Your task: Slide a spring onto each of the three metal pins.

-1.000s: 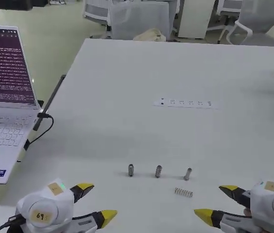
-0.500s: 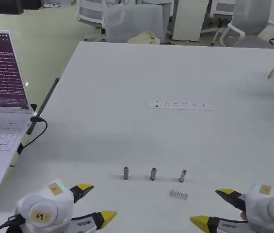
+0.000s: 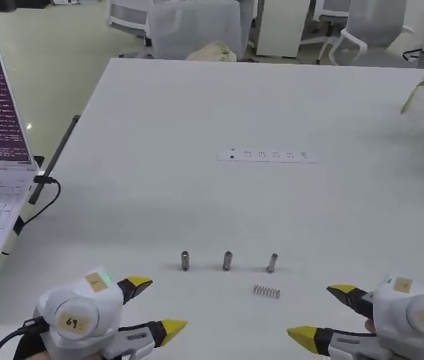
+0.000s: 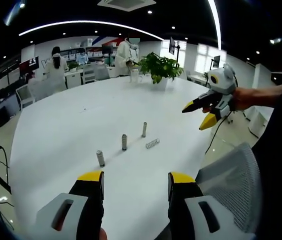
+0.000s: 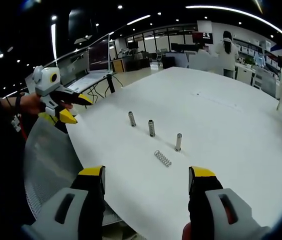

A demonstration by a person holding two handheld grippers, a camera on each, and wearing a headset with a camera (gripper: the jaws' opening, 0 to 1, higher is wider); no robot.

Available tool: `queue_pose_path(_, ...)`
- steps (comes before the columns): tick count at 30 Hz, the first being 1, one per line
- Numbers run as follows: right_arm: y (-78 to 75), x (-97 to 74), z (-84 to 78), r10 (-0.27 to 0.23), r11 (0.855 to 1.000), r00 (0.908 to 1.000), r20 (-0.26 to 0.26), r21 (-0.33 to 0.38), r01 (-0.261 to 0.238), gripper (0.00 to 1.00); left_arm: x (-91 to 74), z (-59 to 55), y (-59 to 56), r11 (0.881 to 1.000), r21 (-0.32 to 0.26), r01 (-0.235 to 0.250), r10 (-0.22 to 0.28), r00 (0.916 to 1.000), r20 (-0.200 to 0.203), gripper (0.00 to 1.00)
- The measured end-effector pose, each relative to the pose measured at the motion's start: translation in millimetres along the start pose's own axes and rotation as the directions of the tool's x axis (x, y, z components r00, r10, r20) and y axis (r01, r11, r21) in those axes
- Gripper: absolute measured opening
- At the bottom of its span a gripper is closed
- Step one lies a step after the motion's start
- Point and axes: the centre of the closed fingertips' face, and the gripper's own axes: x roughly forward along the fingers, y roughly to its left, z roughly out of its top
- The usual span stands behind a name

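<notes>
White tabletop (image 3: 159,150) carries three pins in a row. The left pin (image 3: 185,260) and middle pin (image 3: 227,260) seemingly wear springs. The right pin (image 3: 272,262) looks bare, with a loose spring (image 3: 266,291) lying near it. Left tongs (image 3: 157,304) and right tongs (image 3: 318,310) hover spread, empty.

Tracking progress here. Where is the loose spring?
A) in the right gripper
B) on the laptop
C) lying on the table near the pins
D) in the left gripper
C: the loose spring lies on the table beside the rightmost pin, while the left gripper and right gripper are open and empty.
</notes>
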Motion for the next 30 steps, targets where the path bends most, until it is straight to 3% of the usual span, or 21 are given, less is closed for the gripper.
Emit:
queue_pose_path(15, 0.9, -2.7, -2.8, -0.001, 1.0, 1.0, -0.004, 0.007, 0.001, 0.66, 22.2, 9.5, -19.1, 0.996, 0.054, 0.067, -0.067, 0.9977, -0.01, 0.45)
queue_pose_path(30, 2.8, -3.3, -2.7, 0.006, 1.0, 1.0, -0.003, 0.01, -0.006, 0.65, 54.0, 24.6, -36.6, 0.982, 0.119, 0.15, -0.147, 0.9887, -0.029, 0.45)
